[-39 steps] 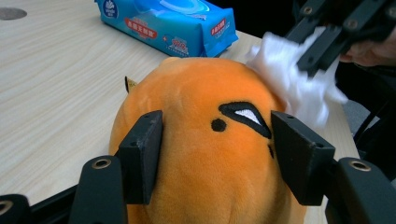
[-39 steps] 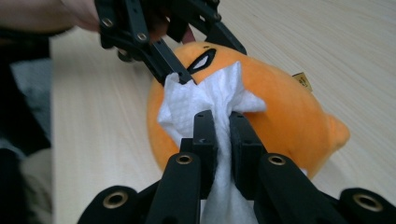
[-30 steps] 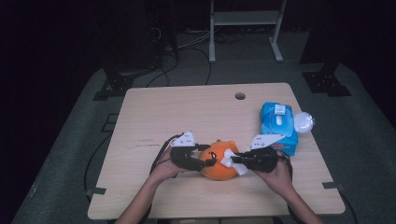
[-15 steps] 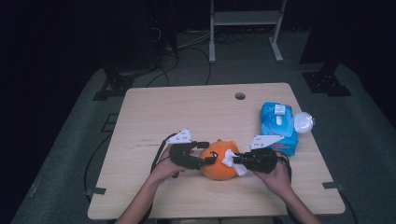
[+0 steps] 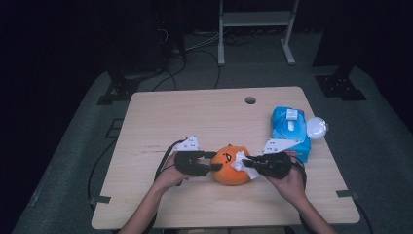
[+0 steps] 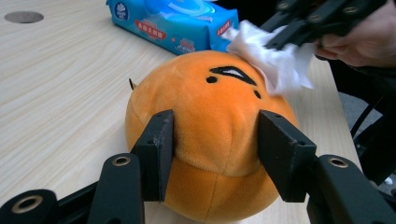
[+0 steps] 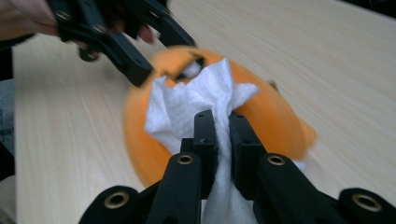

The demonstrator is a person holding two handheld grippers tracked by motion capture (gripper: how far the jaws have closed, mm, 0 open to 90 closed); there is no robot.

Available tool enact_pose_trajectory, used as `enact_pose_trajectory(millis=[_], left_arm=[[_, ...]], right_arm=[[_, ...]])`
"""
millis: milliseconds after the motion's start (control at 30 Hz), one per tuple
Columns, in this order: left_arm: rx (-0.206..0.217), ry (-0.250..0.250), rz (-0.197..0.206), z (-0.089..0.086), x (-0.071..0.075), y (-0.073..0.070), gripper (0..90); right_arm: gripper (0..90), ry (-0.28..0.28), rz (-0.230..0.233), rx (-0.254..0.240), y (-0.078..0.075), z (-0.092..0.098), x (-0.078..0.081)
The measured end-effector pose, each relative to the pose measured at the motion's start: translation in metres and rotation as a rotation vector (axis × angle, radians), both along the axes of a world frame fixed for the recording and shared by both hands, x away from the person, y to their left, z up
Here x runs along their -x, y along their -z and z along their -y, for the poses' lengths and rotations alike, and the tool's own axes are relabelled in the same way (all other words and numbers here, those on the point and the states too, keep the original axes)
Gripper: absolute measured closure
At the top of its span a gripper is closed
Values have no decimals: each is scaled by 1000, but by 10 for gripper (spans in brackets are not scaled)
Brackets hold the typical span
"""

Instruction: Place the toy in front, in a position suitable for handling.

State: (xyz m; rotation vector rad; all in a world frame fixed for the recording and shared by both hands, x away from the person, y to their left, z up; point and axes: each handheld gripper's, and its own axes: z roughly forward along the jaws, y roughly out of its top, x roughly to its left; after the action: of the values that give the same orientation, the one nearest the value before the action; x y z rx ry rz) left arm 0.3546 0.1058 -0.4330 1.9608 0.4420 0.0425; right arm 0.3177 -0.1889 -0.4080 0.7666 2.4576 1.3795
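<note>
An orange round plush toy [image 5: 231, 165] with a stitched face sits near the table's front edge. My left gripper [image 5: 212, 163] comes at it from the left; its jaws have just been closing and now press into the plush [image 6: 210, 93] on both sides. My right gripper [image 5: 248, 163] is shut on a crumpled white wipe [image 7: 196, 98] and holds it against the toy's top right [image 6: 280, 60]. The right gripper view is blurred around the plush [image 7: 275, 116].
A blue pack of wet wipes [image 5: 290, 129] lies to the right behind the toy, with a round white object [image 5: 316, 127] beside it. A cable hole [image 5: 250, 100] sits near the table's [image 5: 195, 117] far edge. A metal stand [image 5: 255, 19] is on the floor beyond.
The left jaws have drawn in against the plush toy. The right gripper has shifted slightly with the wipe on the toy's face. Both hands stay close to where they were.
</note>
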Motion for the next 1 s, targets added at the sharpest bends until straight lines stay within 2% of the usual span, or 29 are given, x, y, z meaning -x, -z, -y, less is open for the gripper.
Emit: enact_pose_trajectory(millis=[33, 67, 100, 133, 167, 200, 233, 267, 367, 400, 500, 533, 633, 667, 733, 867, 1000], left_arm=[[0, 0, 0, 0, 0, 0, 477], [0, 2, 3, 2, 0, 0, 476], [1, 1, 3, 3, 1, 0, 476], [-1, -2, 3, 5, 1, 1, 468], [-1, -2, 3, 5, 1, 1, 466], [-5, -5, 3, 5, 1, 1, 465], [-8, -7, 4, 4, 0, 1, 465], [-7, -9, 1, 3, 0, 2, 462], [2, -15, -15, 0, -2, 4, 461], [4, -14, -14, 0, -2, 5, 459], [4, -14, -11, 0, -3, 5, 459], [-1, -10, -7, 1, -3, 4, 459], [-6, -2, -3, 2, -2, 4, 460], [-6, -2, -3, 1, -1, 4, 459], [-5, 0, -6, 1, -2, 4, 459], [-6, -9, -6, -1, -3, 5, 449], [-14, -34, 1, -3, -5, 4, 451]], right_arm=[[826, 0, 0, 0, 0, 0, 0], [826, -35, 28, 9, -5, -10, 3], [826, -35, 28, 9, -5, -10, 3], [825, -70, 45, 31, -6, -24, 6], [825, -70, 45, 31, -6, -24, 6], [825, -102, 60, 57, -5, -35, 7], [825, -102, 60, 57, -5, -35, 7], [825, -110, 72, 78, -5, -39, 8], [825, -109, 69, 87, -4, -36, 8], [825, -108, 68, 113, -2, -29, 10], [825, -93, 54, 121, 1, -19, 10], [825, -69, 45, 110, 1, -9, 8], [825, -38, 55, 97, -2, -2, 4], [825, -15, 53, 66, -4, 3, -4], [825, -4, 41, 56, -4, 5, -8], [824, -17, -42, -10, 9, 9, -21], [824, -25, -60, -15, 12, 10, -17]])
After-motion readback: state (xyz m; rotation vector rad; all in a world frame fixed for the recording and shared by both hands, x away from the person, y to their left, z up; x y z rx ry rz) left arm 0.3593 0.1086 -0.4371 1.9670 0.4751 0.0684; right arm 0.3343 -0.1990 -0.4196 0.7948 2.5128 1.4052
